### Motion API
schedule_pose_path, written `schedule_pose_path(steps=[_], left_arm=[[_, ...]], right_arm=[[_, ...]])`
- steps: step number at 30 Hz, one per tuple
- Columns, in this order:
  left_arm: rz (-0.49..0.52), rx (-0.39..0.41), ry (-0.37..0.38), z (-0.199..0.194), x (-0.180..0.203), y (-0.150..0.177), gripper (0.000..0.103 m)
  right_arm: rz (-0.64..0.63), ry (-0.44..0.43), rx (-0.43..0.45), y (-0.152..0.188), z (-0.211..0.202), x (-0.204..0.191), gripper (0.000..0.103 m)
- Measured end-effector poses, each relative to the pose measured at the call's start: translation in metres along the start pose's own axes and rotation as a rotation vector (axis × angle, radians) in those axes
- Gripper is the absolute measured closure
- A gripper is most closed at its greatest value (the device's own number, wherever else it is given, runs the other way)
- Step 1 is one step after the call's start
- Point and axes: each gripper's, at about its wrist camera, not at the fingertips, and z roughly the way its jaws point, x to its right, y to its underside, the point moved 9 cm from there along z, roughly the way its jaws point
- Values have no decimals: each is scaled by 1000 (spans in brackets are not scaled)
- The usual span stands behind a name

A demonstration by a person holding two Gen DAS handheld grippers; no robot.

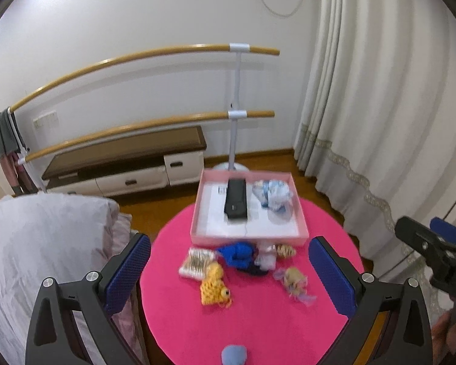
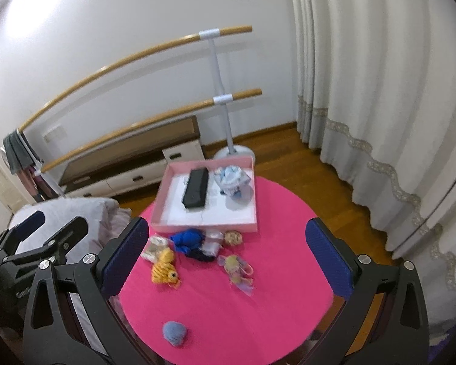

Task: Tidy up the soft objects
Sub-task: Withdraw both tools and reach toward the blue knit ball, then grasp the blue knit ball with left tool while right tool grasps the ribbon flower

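Progress is early: the pink tray (image 2: 252, 225) at 12 o'clock holds one pale blue bundle (image 2: 232, 179), remaining soft toys (image 2: 164, 269) lie on the surface (image 2: 228, 319), and left gripper (image 1: 229, 270) and right gripper (image 2: 226, 261) fingers are wide apart, empty.

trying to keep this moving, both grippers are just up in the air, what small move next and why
Probably lower the right gripper toward the yellow knitted toy. Both grippers are open and hold nothing, the toy lies apart from the cluster on the pink mat, and the pink tray behind it has bare floor for it.
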Motion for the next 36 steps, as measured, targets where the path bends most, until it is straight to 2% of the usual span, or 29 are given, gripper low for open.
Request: schedule_pose_path(steps=[6, 12, 19, 25, 30, 33, 35, 36], left_arm=[[10, -87, 1, 24, -3, 55, 0], [29, -198, 4, 62, -2, 125, 0], [34, -290, 0, 117, 6, 193, 0], [34, -327, 10, 158, 11, 227, 3], [48, -322, 19, 180, 11, 235, 3], [49, -327, 33, 192, 11, 241, 10], [46, -351, 52, 199, 11, 248, 27], [44, -375, 60, 206, 12, 255, 32]], right_arm=[[-5, 23, -86, 48, 32, 8, 0], [-11, 38, -151, 95, 60, 16, 0], [-11, 44, -189, 132, 84, 24, 0], [-4, 54, -212, 156, 97, 31, 0], [14, 70, -224, 174, 103, 37, 0], [25, 76, -231, 185, 107, 39, 0], [31, 80, -232, 188, 108, 39, 0], [37, 81, -233, 191, 108, 40, 0]])
